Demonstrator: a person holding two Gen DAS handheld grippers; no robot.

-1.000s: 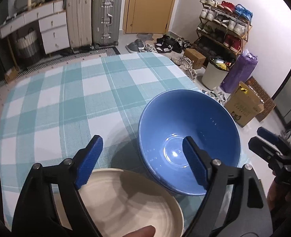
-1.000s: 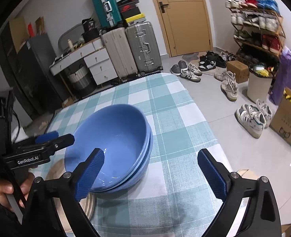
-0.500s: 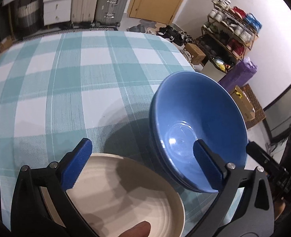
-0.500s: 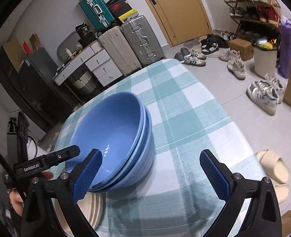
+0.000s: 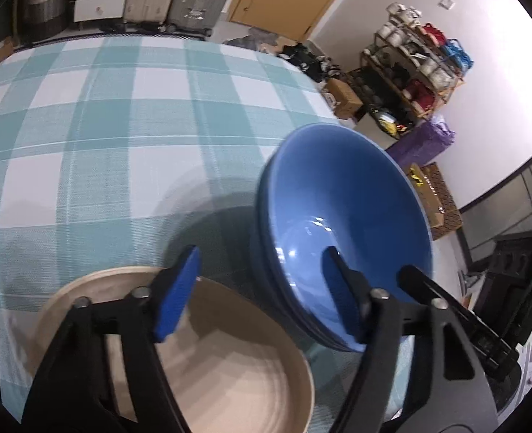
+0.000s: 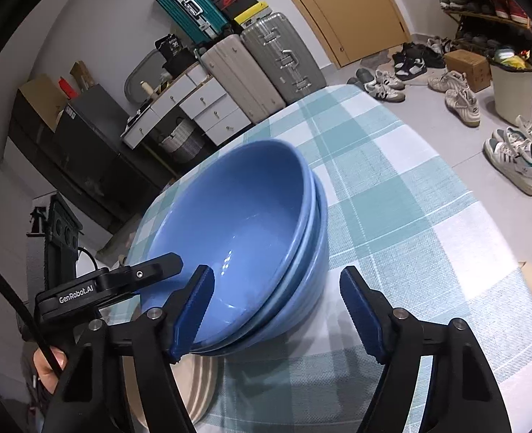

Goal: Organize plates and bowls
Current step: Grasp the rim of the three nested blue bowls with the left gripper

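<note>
A stack of blue bowls (image 5: 341,231) sits on the checked tablecloth (image 5: 121,126), next to a stack of cream plates (image 5: 229,368). My left gripper (image 5: 255,296) is open, with one finger over the plates and the other inside the top bowl. In the right wrist view the bowl stack (image 6: 244,245) fills the middle, and my right gripper (image 6: 276,314) is open, its jaws astride the near rim of the bowls. The cream plates (image 6: 197,386) show under the bowls at the lower left. The left gripper (image 6: 121,281) reaches in from the left.
The table edge (image 6: 511,252) drops off to the right onto a floor with shoes (image 6: 518,158), a bin (image 6: 511,90) and a shoe rack (image 5: 421,61). Suitcases (image 6: 258,65) and drawers (image 6: 193,104) stand behind the table.
Both grippers have narrowed their opening and moved closer to the bowls. The left one has tilted right so its right finger sits inside the top bowl.
</note>
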